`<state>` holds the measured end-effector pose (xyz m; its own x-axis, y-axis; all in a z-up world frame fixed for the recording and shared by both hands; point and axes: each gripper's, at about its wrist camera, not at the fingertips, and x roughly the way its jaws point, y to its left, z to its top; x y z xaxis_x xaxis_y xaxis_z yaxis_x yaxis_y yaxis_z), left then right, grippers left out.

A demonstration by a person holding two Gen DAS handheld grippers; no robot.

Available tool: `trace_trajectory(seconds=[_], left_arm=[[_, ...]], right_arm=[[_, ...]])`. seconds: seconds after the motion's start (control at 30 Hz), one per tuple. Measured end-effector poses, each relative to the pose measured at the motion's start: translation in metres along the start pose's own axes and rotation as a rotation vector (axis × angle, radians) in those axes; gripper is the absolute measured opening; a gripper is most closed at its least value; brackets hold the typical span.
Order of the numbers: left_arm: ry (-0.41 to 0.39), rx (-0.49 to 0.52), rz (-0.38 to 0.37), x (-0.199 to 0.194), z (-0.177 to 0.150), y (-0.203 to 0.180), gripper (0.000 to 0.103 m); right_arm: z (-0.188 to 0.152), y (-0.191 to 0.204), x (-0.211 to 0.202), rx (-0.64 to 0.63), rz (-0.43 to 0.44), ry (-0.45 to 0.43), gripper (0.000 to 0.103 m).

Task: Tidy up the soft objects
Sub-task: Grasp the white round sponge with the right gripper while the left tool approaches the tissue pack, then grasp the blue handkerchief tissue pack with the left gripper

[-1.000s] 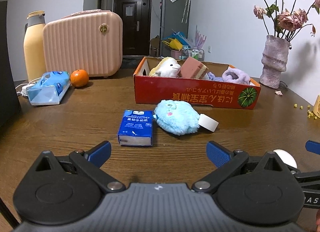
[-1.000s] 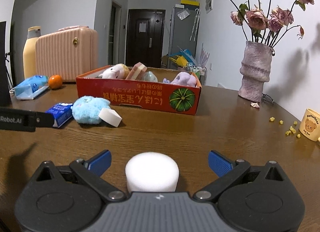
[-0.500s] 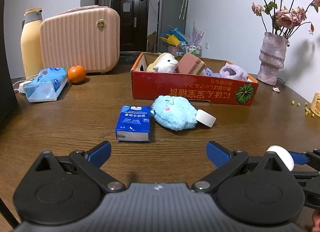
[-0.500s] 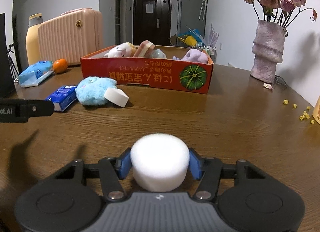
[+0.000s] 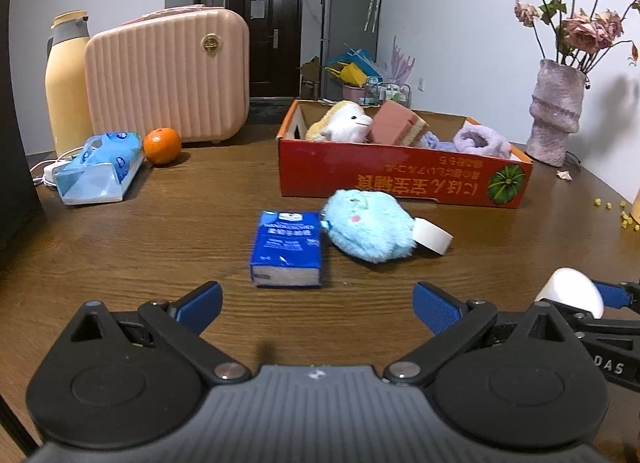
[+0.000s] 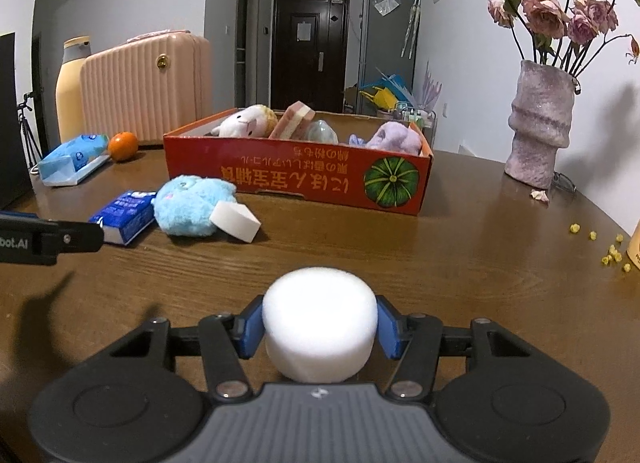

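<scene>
My right gripper (image 6: 320, 325) is shut on a white round foam sponge (image 6: 320, 337), its blue pads pressing both sides just above the wooden table (image 6: 460, 247). The same sponge (image 5: 572, 295) shows at the right edge of the left wrist view. My left gripper (image 5: 316, 299) is open with nothing between its fingers. Ahead of it lie a blue tissue pack (image 5: 288, 247), a light blue plush (image 5: 366, 231) and a white wedge sponge (image 5: 434, 237). Behind them stands a red cardboard box (image 5: 400, 183) holding a white plush, a pink sponge and purple soft items.
A pink ribbed case (image 5: 168, 75), a yellow flask (image 5: 68, 79), an orange (image 5: 162, 145) and a light blue tissue bag (image 5: 96, 169) stand at the back left. A vase of dried roses (image 6: 540, 123) stands at the right, with yellow crumbs (image 6: 608, 255) near the table's edge.
My right gripper's jaws went from wide open around the white round sponge to closed on it. The left gripper has stayed open and almost still.
</scene>
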<state>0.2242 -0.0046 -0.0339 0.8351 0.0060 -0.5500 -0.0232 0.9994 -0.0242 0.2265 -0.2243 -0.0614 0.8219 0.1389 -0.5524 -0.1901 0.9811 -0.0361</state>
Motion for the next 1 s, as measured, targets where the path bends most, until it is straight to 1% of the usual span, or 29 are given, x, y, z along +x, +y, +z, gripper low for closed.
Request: trace_trajectory(seconds=[0.23,0.7,0.83,1.0], left_arm=[[0.013,0.009,0.020,0.012,0.009,0.012,0.103],[0.086,0.022,0.056,0.063,0.024,0.018,0.103],[0.102,0.022,0.052,0.074,0.026,0.019,0.103],[0.093,0.023,0.031,0.081,0.029,0.019,0.103]], right_arm=[[0.012,-0.002,0.009,0.004,-0.013,-0.020,0.055],[0.039,-0.001,0.042,0.044,-0.029,-0.068,0.055],[0.045,-0.002,0.053,0.062,-0.028,-0.077,0.056],[0.046,-0.006,0.061,0.083,-0.026,-0.076,0.056]])
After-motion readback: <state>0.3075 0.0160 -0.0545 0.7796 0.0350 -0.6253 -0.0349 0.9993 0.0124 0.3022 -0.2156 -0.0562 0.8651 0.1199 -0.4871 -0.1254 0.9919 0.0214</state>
